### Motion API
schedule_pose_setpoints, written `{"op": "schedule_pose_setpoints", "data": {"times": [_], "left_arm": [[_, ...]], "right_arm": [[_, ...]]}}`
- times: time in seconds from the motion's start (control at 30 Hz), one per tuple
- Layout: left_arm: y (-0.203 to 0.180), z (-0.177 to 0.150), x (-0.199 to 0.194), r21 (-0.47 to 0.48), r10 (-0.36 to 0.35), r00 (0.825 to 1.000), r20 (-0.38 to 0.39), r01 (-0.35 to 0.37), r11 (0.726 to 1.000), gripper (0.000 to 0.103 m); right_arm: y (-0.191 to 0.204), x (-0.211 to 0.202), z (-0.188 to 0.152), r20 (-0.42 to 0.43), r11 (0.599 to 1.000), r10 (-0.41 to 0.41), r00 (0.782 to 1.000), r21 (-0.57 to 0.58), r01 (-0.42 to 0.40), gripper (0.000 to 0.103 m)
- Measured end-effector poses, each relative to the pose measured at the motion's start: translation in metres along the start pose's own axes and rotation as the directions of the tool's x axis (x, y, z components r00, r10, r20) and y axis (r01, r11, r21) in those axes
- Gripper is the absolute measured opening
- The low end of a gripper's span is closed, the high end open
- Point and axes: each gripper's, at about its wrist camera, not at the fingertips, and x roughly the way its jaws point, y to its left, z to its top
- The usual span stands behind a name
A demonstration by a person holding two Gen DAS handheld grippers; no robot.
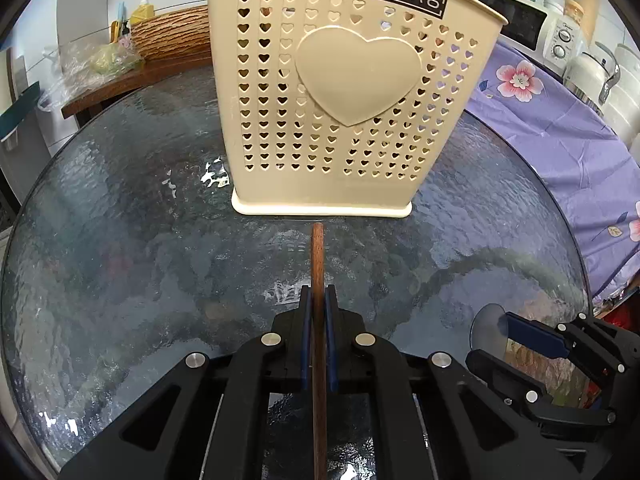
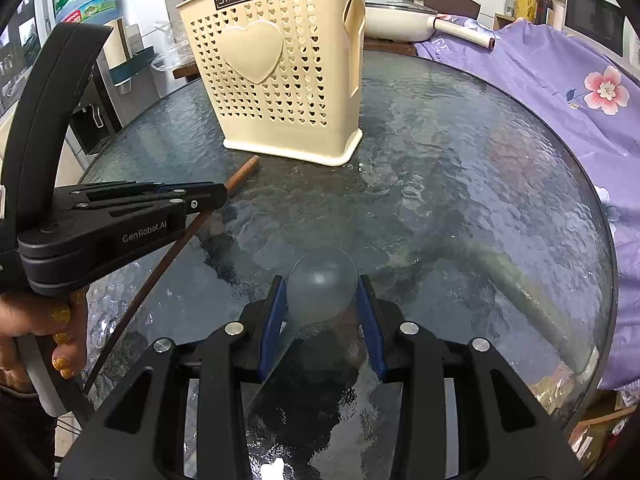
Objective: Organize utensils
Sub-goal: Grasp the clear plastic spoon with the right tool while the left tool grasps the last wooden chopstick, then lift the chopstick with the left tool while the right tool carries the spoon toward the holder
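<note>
A cream utensil holder (image 1: 340,92) with heart-shaped holes stands on the round glass table (image 1: 120,240), also seen in the right wrist view as the holder (image 2: 280,80). My left gripper (image 1: 319,300) is shut on a brown wooden chopstick (image 1: 318,256), whose blunt end points at the holder's base. From the right wrist view the chopstick (image 2: 244,172) sticks out past the left gripper (image 2: 224,194). My right gripper (image 2: 322,296) is shut on a clear plastic spoon (image 2: 322,280), its bowl between the blue pads. The right gripper (image 1: 504,332) with the spoon (image 1: 486,328) appears at lower right.
Purple floral cloth (image 1: 560,120) drapes the table's right side. A microwave (image 1: 528,20), pots and a wicker basket (image 1: 172,32) stand behind. A white pan (image 2: 400,16) sits beyond the holder. A hand (image 2: 36,332) grips the left handle.
</note>
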Motion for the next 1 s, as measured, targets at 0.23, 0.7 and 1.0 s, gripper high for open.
{"op": "schedule_pose_setpoints", "data": {"times": [0.23,0.7,1.0], "left_arm": [[0.007,-0.001,-0.003,-0.028,-0.022,1.0,-0.001,0.022,0.999,0.006],[0.023,0.002,-0.06,-0.078,-0.086,0.989,0.119,0.096,0.992,0.006],[0.021,0.007,-0.106,-0.058,-0.118,0.969,0.219,0.133,0.989,0.006]], "right_arm": [[0.001,0.0,0.001,0.009,1.0,0.008,1.0,-0.003,-0.008,0.037],[-0.003,-0.02,0.02,0.077,0.992,0.122,0.99,0.015,-0.123,0.037],[0.002,-0.052,0.043,0.169,0.988,0.154,0.973,-0.02,-0.153,0.037]]}}
